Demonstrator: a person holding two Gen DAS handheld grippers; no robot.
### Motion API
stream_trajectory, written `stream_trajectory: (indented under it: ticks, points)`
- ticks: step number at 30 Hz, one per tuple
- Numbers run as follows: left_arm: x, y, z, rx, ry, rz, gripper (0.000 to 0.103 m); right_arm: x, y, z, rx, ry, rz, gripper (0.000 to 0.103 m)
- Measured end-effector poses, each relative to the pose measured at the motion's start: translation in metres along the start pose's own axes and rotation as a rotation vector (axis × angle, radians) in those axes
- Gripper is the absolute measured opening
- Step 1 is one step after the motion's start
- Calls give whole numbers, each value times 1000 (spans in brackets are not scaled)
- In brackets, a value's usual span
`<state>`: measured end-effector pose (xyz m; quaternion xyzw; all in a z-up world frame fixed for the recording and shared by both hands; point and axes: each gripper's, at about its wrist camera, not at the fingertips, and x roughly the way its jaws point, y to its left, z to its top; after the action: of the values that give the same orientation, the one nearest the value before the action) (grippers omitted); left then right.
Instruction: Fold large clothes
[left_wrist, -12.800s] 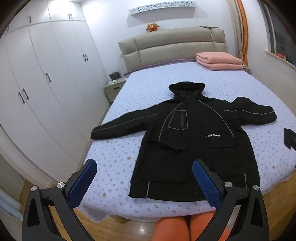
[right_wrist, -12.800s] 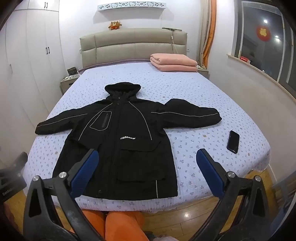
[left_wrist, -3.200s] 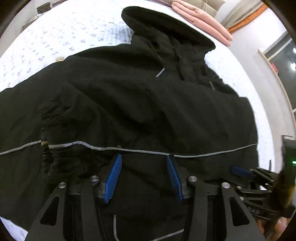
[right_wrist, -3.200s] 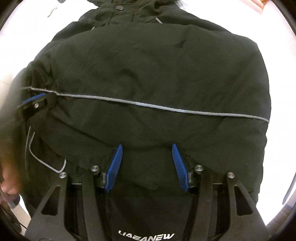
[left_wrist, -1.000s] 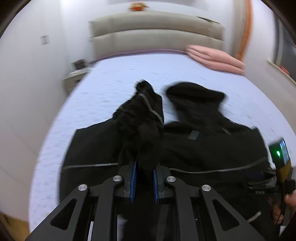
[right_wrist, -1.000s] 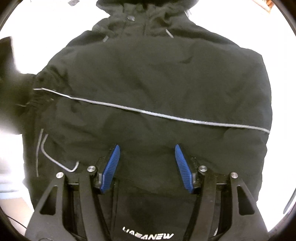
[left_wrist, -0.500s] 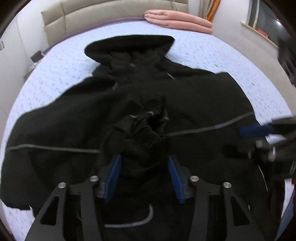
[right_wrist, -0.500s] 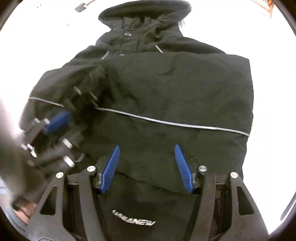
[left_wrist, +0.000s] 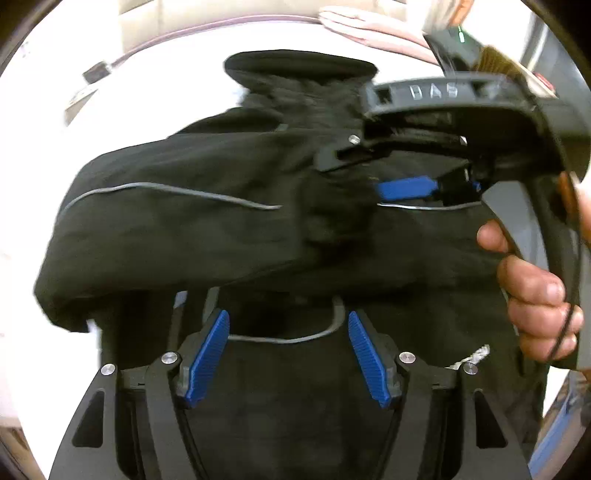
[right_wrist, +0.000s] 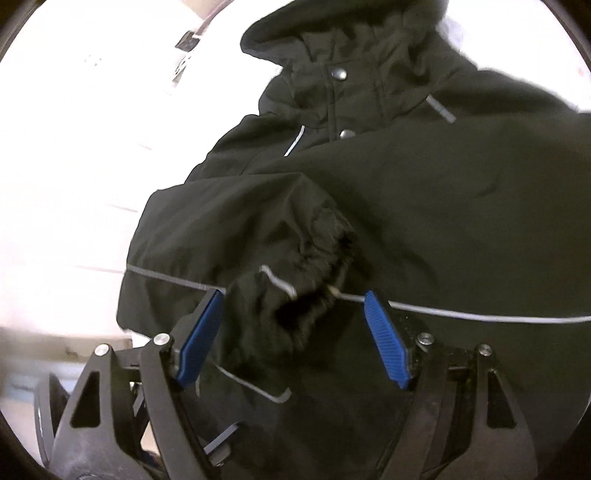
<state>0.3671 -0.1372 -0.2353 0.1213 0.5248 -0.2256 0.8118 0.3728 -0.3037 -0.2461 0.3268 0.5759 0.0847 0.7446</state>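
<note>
A black hooded jacket (left_wrist: 192, 229) lies front up on the bed, hood at the far end, with both sleeves folded across its chest. My left gripper (left_wrist: 288, 354) is open and empty over the jacket's lower front. My right gripper (right_wrist: 291, 328) is open, its blue pads (right_wrist: 384, 343) on either side of the left sleeve's cuff (right_wrist: 310, 280), not closed on it. In the left wrist view the right gripper (left_wrist: 410, 184) reaches in from the right above the cuff, held by a hand (left_wrist: 535, 288). The jacket (right_wrist: 443, 206) fills the right wrist view.
The light bedspread (left_wrist: 44, 177) shows around the jacket, overexposed. A folded pink blanket (left_wrist: 373, 29) lies by the beige headboard (left_wrist: 177, 14). A bedside table (right_wrist: 184, 51) stands off the bed's far left corner.
My left gripper let go of the left sleeve and pulled back, leaving it across the chest. My right gripper swung left and closer over the sleeve's cuff.
</note>
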Motion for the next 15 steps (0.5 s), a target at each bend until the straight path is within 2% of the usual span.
stream_trajectory:
  ticks: [1,2,5,8,11,15]
  points:
    - [-3,5,0,1,-11,27,69,6,-1,2,15,6,19,61]
    - [-7,11,0,5,-23,71,69,10,0,2,25,14,44,44]
    - [-22,30,9,-18,-71,140,69,4,11,-1,-15,-5,28,28]
    - [-44,52,27,-75,-148,160,69,-26,34,-9,-100,-74,-38,24]
    - [-54,67,46,-109,-202,146,68,-74,46,-15,-163,-173,-124,23]
    - [-30,69,69,-93,-182,76,69,-144,29,-25,-185,-291,-305,23]
